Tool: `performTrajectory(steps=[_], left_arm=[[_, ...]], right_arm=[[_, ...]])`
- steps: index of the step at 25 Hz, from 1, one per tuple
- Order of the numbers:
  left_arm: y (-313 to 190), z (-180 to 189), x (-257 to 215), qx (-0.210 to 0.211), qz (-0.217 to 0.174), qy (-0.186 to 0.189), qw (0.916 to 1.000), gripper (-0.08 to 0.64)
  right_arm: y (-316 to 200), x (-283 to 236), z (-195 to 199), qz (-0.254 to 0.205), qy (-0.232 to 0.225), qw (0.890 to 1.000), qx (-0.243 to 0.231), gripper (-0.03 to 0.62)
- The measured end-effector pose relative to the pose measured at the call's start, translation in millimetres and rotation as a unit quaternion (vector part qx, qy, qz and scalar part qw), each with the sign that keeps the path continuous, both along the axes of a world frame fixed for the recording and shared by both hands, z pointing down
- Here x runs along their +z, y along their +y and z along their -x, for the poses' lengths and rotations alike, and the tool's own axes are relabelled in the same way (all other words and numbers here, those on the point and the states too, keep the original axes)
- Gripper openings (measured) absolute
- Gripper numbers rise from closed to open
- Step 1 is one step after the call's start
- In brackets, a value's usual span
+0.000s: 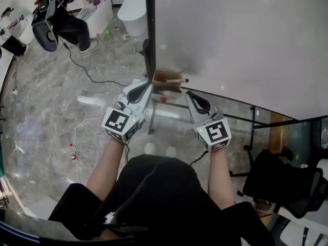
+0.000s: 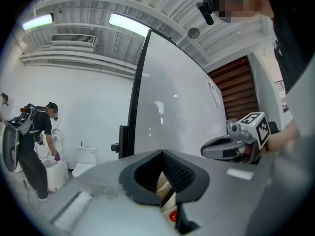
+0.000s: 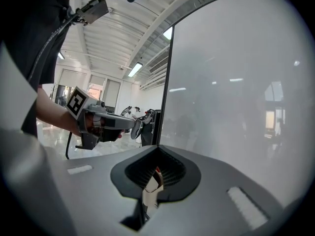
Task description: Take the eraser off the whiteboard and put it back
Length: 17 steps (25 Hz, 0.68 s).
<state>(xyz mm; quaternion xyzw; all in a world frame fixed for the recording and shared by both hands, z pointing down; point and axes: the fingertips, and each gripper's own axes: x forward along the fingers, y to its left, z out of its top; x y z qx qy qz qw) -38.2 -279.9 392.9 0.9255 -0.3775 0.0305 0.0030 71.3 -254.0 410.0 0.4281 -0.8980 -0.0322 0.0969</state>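
The left tool (image 1: 145,87) and right tool (image 1: 190,96) are pointing at the whiteboard (image 1: 236,40), near a brown box (image 1: 165,79). Both are showing jaws closed together, gripping nothing.

- Left gripper (image 1: 139,90): held about level, pointing forward, jaws together, nothing between them.
- Right gripper (image 1: 196,100): alongside left one, apart from it, tipped slightly down, jaws together, empty.
- Left forearm (image 1: 105,165), right forearm (image 1: 218,173): bare, stretched forward from torso, one gripper in each hand.
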Motion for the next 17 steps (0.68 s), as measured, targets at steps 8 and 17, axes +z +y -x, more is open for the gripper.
performTrajectory(steps=[8, 17], left_arm=[[3, 4, -3, 0.002, -0.009, 0.002, 1.0000, 0.002], [12, 10, -19, 0.014, -0.015, 0.005, 0.9998, 0.002]], right_arm=[[7, -11, -5, -0.015, -0.019, 1.000, 0.016, 0.009], [16, -29, -7, -0.031, -0.034, 0.998, 0.036, 0.009]])
